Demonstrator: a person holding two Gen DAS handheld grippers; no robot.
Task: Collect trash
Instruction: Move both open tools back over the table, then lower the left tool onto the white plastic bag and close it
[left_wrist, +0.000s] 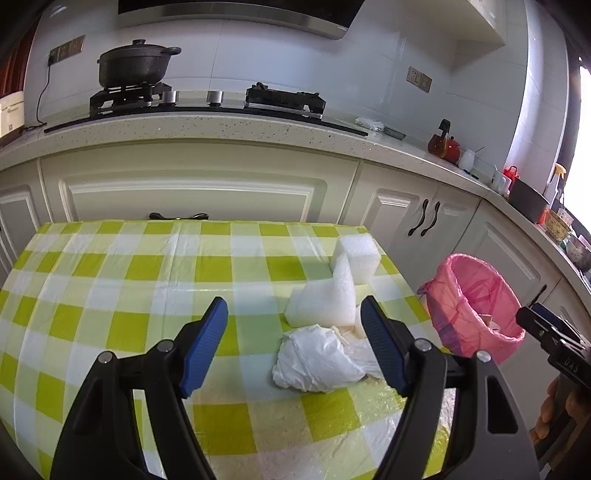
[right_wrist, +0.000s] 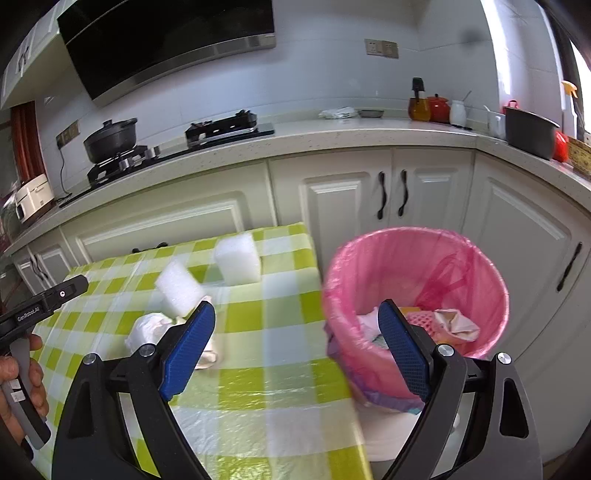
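Note:
A crumpled white plastic bag (left_wrist: 317, 362) lies on the green checked table (left_wrist: 129, 295), just left of my right-hand finger. Two white foam blocks (left_wrist: 325, 299) (left_wrist: 357, 254) stand behind it. My left gripper (left_wrist: 295, 314) is open and empty above the table, just short of the bag. My right gripper (right_wrist: 295, 321) is open and empty, straddling the table's right edge and the pink-lined bin (right_wrist: 413, 280), which holds several scraps. The bag (right_wrist: 147, 328) and foam blocks (right_wrist: 179, 291) (right_wrist: 236, 262) show to its left.
White kitchen cabinets (left_wrist: 192, 184) and a counter with a stove and black pot (left_wrist: 135, 62) stand behind the table. The bin also shows in the left wrist view (left_wrist: 476, 306), right of the table. Jars and pots (right_wrist: 439, 107) line the right counter.

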